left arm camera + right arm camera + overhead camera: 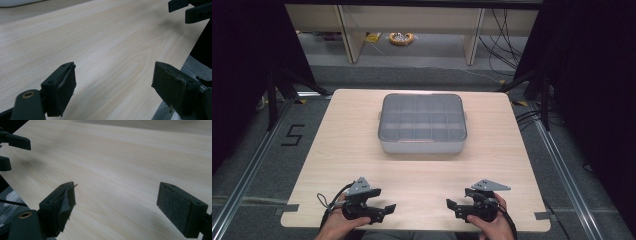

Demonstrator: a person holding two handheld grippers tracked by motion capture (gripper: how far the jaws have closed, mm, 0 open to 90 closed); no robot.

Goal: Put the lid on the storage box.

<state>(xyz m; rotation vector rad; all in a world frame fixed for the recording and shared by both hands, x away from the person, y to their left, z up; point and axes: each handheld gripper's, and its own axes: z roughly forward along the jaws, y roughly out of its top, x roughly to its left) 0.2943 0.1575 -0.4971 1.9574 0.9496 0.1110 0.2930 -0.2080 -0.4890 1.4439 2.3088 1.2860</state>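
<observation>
At the near left of the wooden table (337, 150), the left gripper (388, 208) sits in the person's left hand (337, 226), jaws spread wide with nothing between them, pointing right. In the table's middle, toward the far side, stands a grey compartment box (422, 124) with a clear lid, well apart from both grippers. At the near right, the right gripper (451, 205) points left, jaws likewise apart and empty.

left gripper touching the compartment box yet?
Apart. The high view shows bare table between the left gripper, at the near edge, and the lidded box at the table's middle.
</observation>
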